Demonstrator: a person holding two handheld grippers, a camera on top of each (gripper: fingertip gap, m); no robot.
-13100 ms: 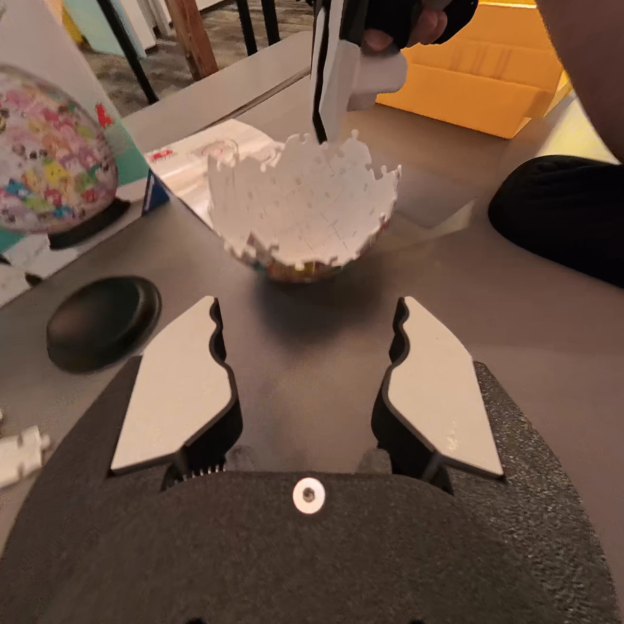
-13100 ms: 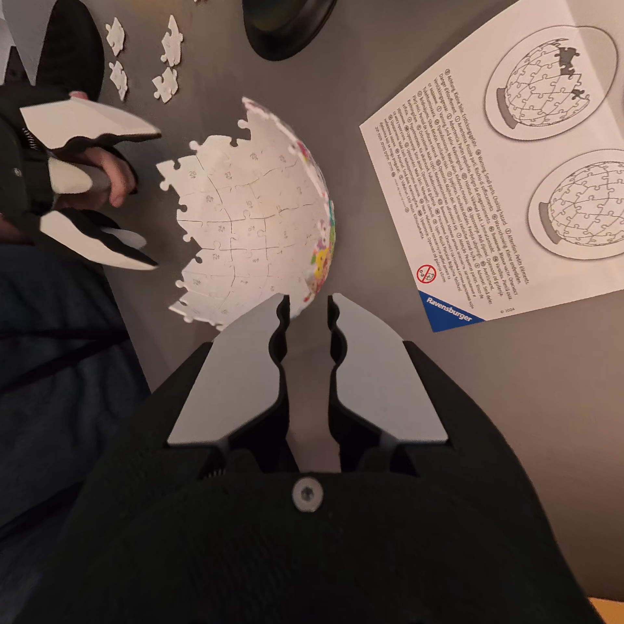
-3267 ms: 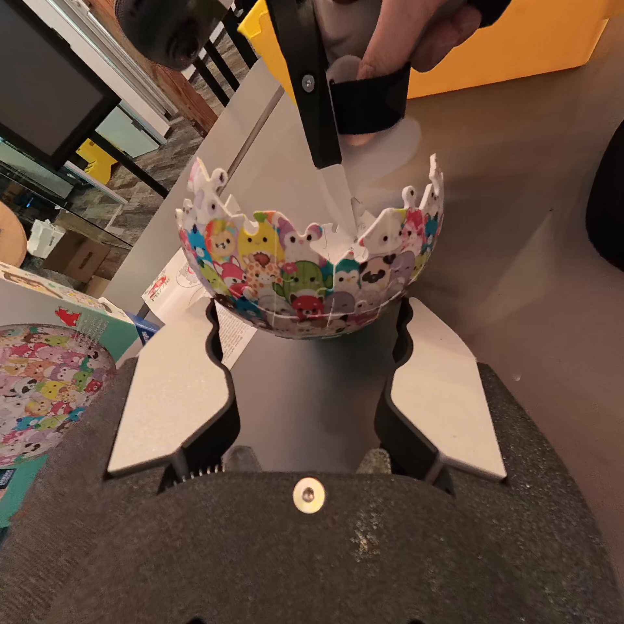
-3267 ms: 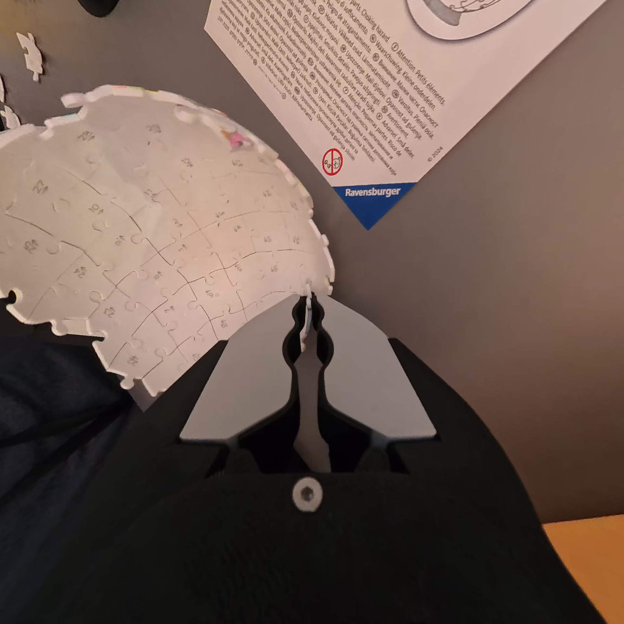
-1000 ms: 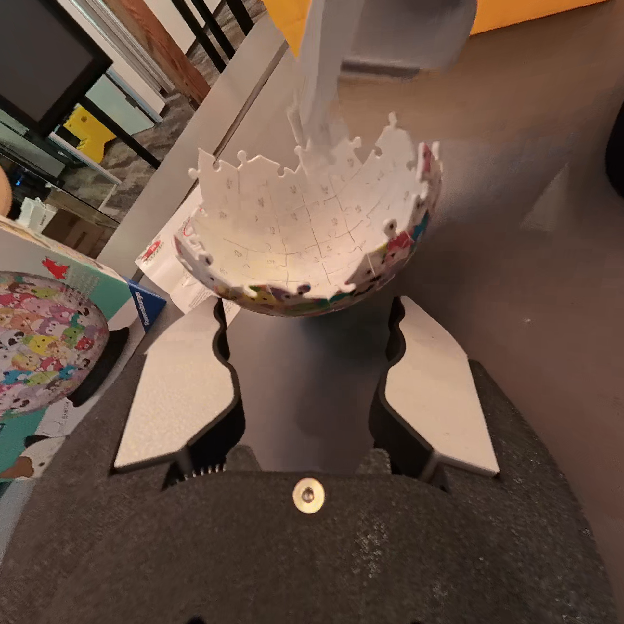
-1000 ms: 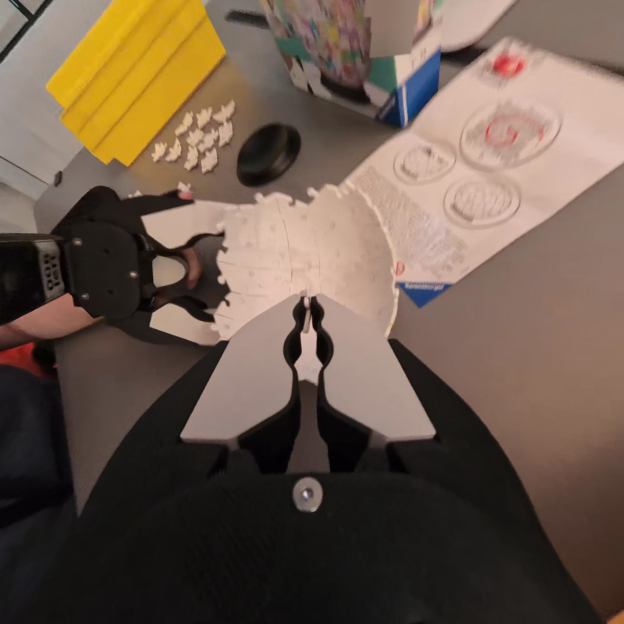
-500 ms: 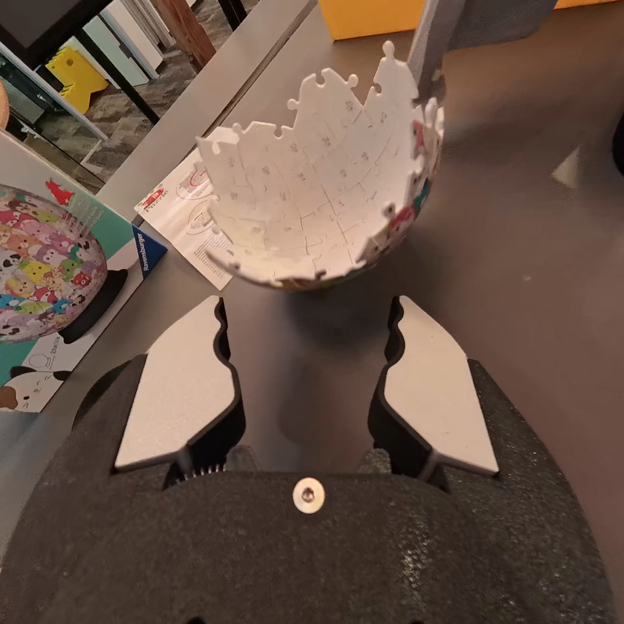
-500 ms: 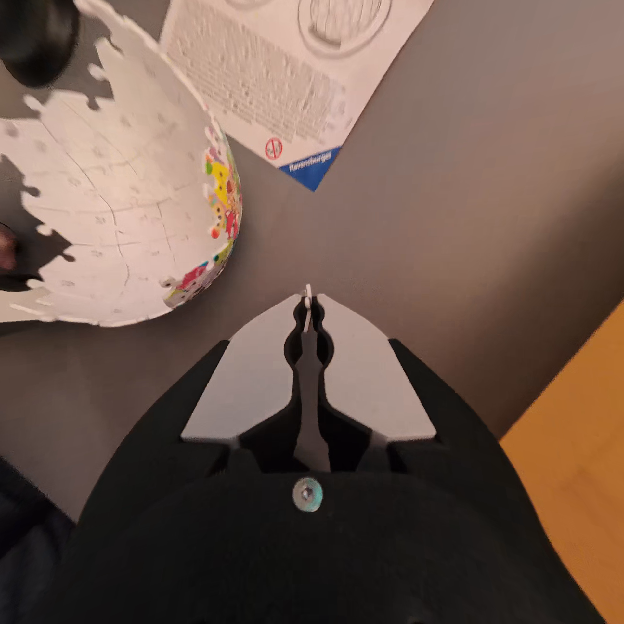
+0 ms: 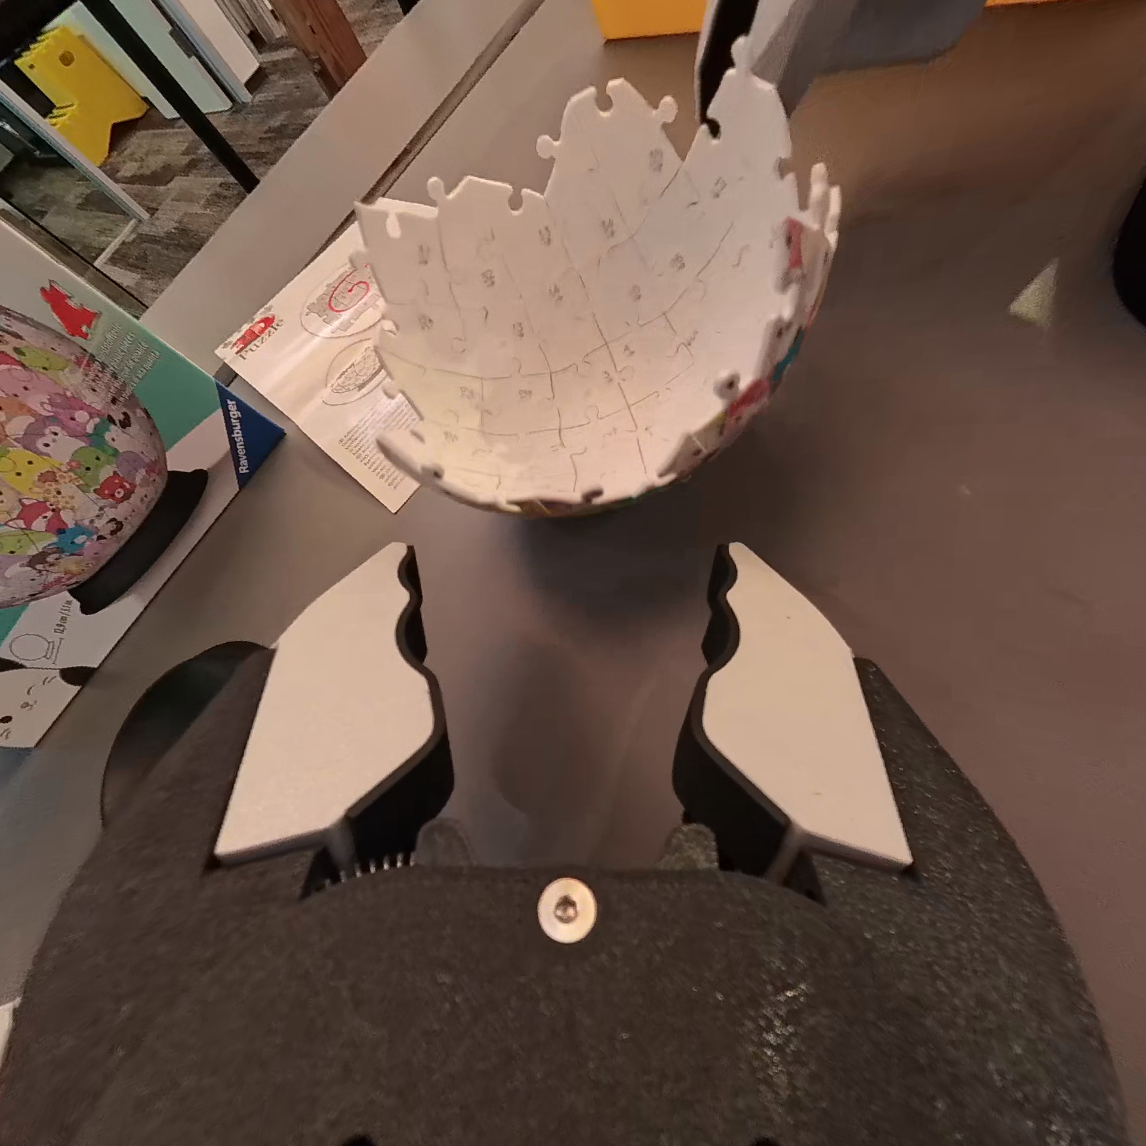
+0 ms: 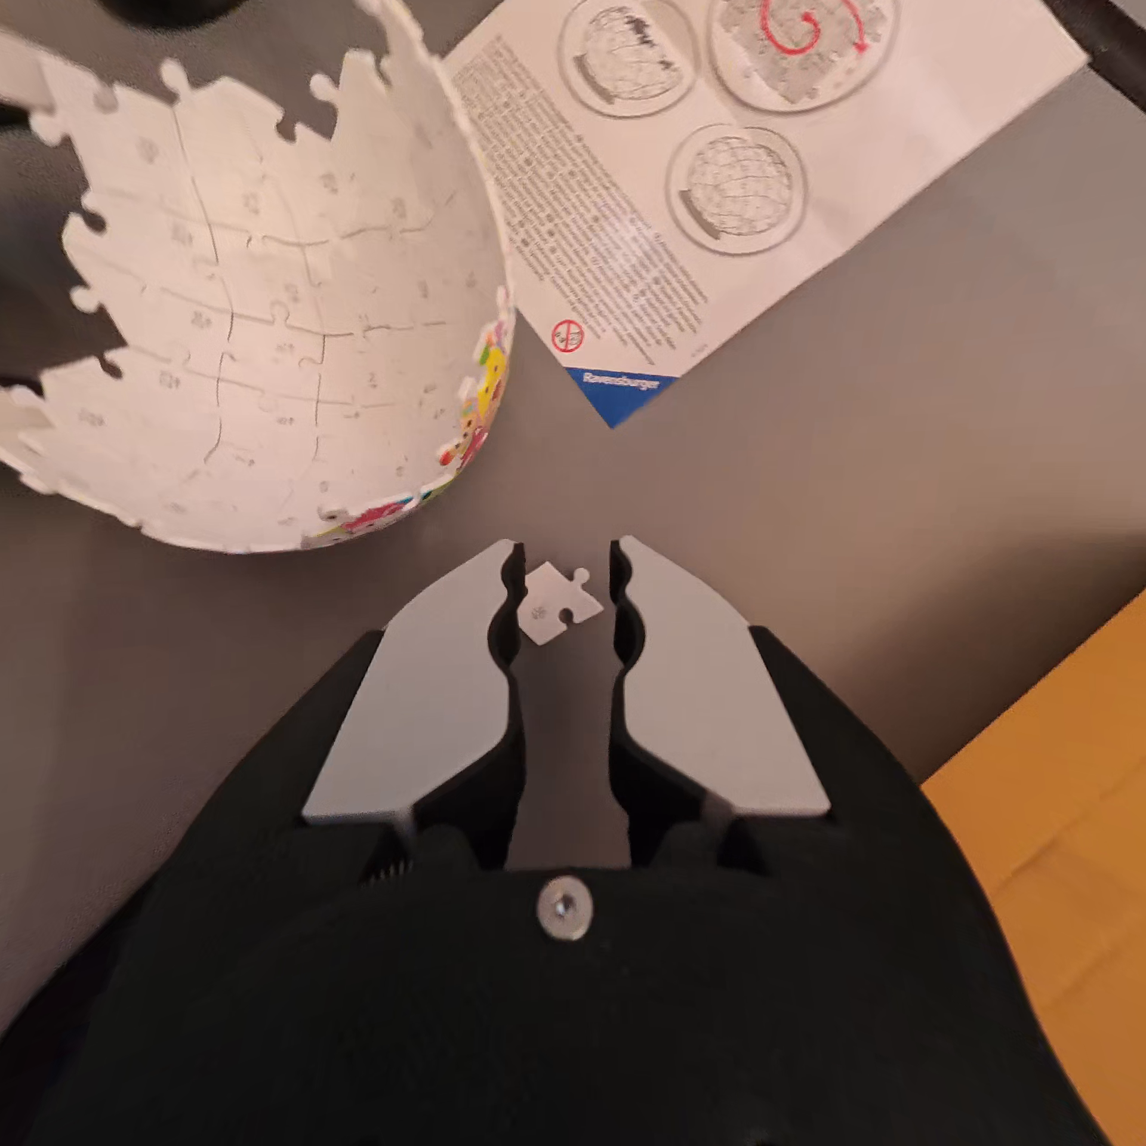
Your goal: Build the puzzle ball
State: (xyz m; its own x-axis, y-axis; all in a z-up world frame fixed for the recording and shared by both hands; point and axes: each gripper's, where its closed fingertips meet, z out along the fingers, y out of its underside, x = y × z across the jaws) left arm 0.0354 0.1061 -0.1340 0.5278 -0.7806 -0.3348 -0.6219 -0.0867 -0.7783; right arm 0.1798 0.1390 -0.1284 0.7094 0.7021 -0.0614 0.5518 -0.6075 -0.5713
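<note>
Puzzle ball [image 10: 266, 297], half built, rests on the grey table [image 10: 837, 496] as a white bowl with its ragged rim tipped up. Between the fingers of our right gripper [image 10: 567, 573], parted only a little, lies a loose white puzzle piece [image 10: 558, 604]; we cannot tell whether a finger touches it, and nothing is clamped. Our left gripper [image 9: 567, 614] stands wide apart and empty, the bowl just ahead of its tips in the left wrist view. To do this step well, we judge that the piece should be pinched by its flat body, tab left free, then seated into a matching notch on the rim while the left gripper steadies the shell. From the right gripper the bowl sits ahead and to the left, near but apart. Beyond lie the instruction sheet [image 10: 775, 186] and the puzzle box [image 9: 93, 446].
</note>
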